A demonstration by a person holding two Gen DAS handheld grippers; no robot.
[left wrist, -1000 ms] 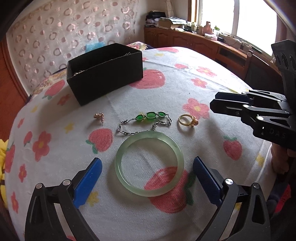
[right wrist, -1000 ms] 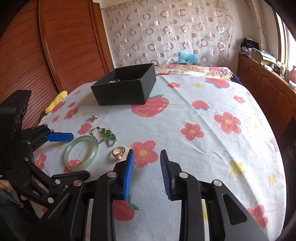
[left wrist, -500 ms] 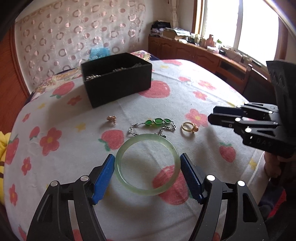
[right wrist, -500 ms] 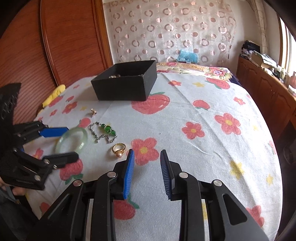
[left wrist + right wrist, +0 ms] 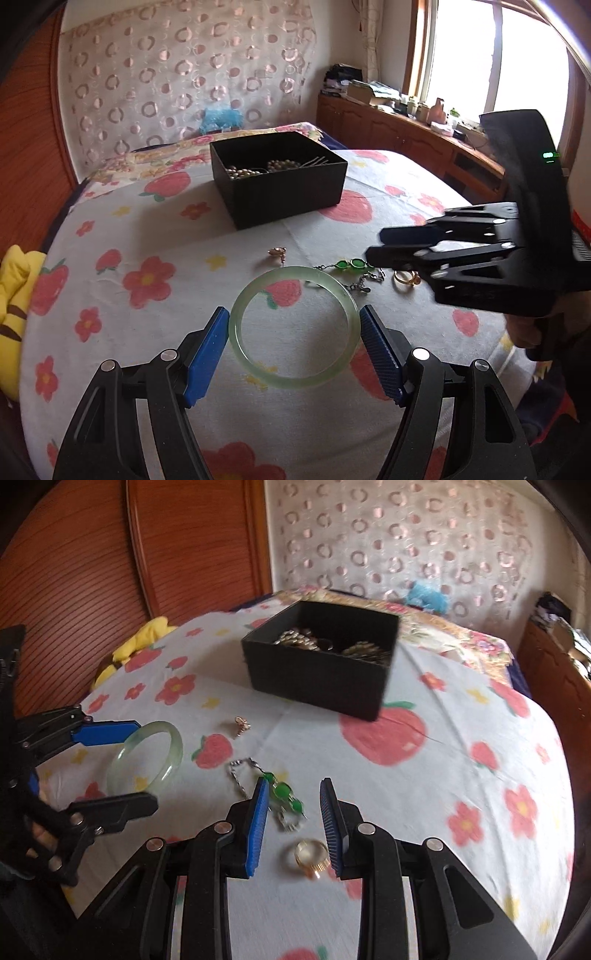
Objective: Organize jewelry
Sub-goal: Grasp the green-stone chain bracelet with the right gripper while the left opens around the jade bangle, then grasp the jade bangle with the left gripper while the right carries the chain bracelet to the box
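Floral bedspread point(image 5: 155, 236) (wood headboard point(image 5: 92, 572) behind); black box point(image 5: 280, 181) resting.

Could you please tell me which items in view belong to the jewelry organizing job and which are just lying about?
Job items:
jade bangle in left gripper
green-stone bracelet
gold ring
small earring
black box
right gripper

Lying about:
yellow plush toy
blue fluffy item

We are holding the right gripper point(image 5: 293, 823) parted over the gold ring point(image 5: 311, 854), nearer us than the black box point(image 5: 325, 679); the left gripper point(image 5: 122, 768) is clasping the jade bangle point(image 5: 147, 757) to the box's left.
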